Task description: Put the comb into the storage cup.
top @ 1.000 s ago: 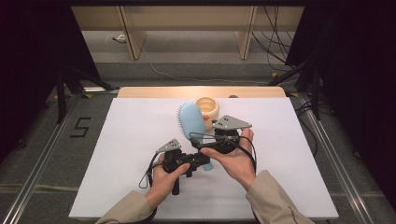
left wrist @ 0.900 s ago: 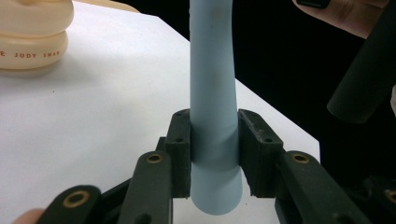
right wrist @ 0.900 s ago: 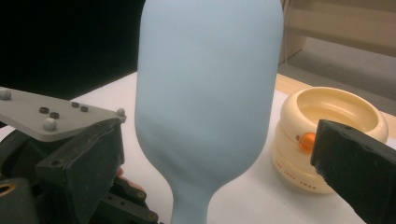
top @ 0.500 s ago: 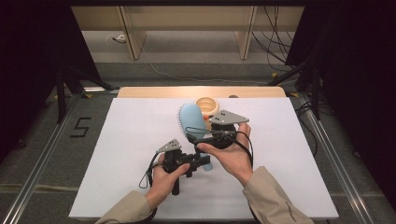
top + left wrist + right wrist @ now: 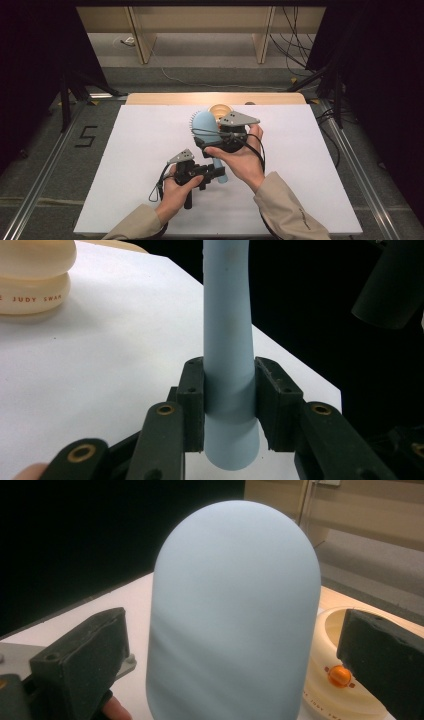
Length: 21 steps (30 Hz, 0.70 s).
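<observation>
A light blue hairbrush [image 5: 205, 124] is held above the white table, its bristles facing left in the high view. My left gripper [image 5: 214, 173] is shut on its handle [image 5: 227, 340], with both pads pressed against the sides near the handle's end. My right gripper [image 5: 212, 143] sits at the brush's head [image 5: 235, 620]. Its jaws stand open on either side of the smooth back, with a small gap at each pad. A hand holds each gripper.
A cream round jar [image 5: 220, 108] with an orange dot [image 5: 338, 676] stands on the table just behind the brush; the jar [image 5: 31, 280] carries lettering. The white table top [image 5: 125, 165] reaches a wooden strip at the back. Dark stands and cables flank it.
My right gripper has moved a little left and up, closer around the brush head. The left gripper and the brush handle have stayed where they were.
</observation>
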Each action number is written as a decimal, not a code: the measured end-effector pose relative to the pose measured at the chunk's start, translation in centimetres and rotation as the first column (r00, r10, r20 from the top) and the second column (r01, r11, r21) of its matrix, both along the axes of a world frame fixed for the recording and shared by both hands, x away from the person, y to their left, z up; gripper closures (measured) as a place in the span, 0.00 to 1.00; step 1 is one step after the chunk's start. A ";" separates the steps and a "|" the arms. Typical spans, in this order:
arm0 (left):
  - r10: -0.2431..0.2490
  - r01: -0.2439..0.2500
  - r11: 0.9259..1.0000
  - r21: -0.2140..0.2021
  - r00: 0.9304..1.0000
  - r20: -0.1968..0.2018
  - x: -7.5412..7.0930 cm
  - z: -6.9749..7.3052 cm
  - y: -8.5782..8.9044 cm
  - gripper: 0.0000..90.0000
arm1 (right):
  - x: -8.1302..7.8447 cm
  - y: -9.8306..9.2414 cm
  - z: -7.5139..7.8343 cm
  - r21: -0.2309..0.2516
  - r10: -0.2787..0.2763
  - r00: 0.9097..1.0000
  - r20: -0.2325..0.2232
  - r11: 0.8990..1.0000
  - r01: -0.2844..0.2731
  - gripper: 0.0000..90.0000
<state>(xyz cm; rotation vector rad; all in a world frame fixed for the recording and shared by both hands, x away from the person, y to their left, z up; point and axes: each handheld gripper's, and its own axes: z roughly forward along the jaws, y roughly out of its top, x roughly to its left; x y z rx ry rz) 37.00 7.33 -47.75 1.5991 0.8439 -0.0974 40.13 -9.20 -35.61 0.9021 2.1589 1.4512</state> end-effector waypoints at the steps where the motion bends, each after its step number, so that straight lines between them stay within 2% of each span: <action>1: -0.002 0.001 1.000 -0.005 1.000 -0.008 0.0 0.0 0.0 0.74 | 0.1 0.0 0.0 -0.001 -0.003 1.000 -0.001 1.000 0.003 0.01; 21: -0.004 0.004 1.000 -0.003 1.000 -0.007 -0.1 -0.1 -0.1 0.74 | 1.3 0.9 0.3 0.001 -0.009 1.000 -0.024 1.000 0.009 0.01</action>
